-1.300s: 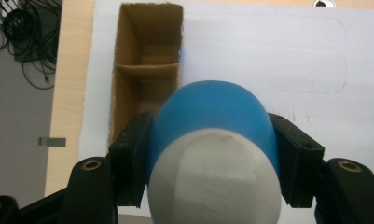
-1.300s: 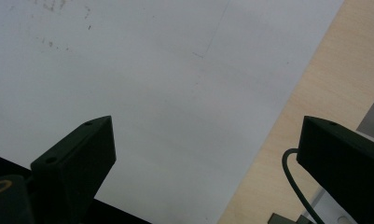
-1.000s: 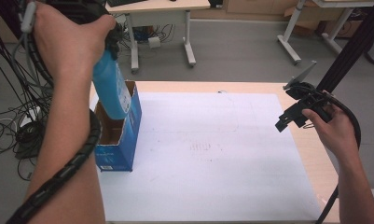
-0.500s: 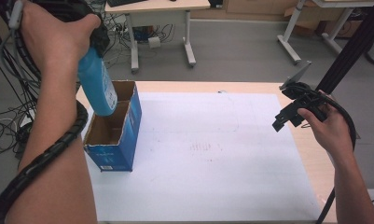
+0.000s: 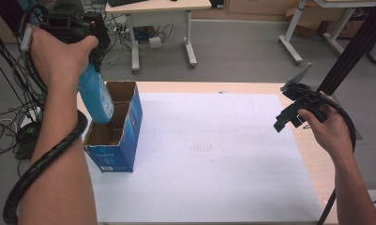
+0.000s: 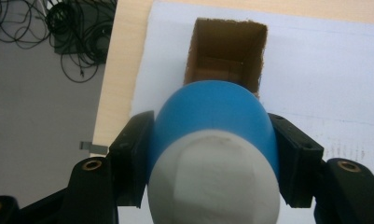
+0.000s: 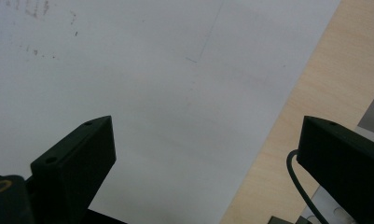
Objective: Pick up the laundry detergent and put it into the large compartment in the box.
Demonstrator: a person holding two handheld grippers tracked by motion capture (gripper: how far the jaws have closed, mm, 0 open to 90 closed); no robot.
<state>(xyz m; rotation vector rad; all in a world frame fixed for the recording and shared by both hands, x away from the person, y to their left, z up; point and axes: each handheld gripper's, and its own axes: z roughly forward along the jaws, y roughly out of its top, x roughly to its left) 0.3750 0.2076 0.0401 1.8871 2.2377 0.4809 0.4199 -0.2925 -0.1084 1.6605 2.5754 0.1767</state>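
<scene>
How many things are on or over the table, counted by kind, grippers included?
Blue bottle: 1
Blue cardboard box: 1
White sheet: 1
Grippers: 2, the left gripper and the right gripper
Total: 5

Blue box (image 5: pixel 117 140) blocks the table's left edge; white sheet (image 5: pixel 214 154) lies open.

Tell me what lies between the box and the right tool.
Nothing stands there. In the high view, only the bare white sheet stretches from the box to the right tool, marked by faint smudges.
</scene>
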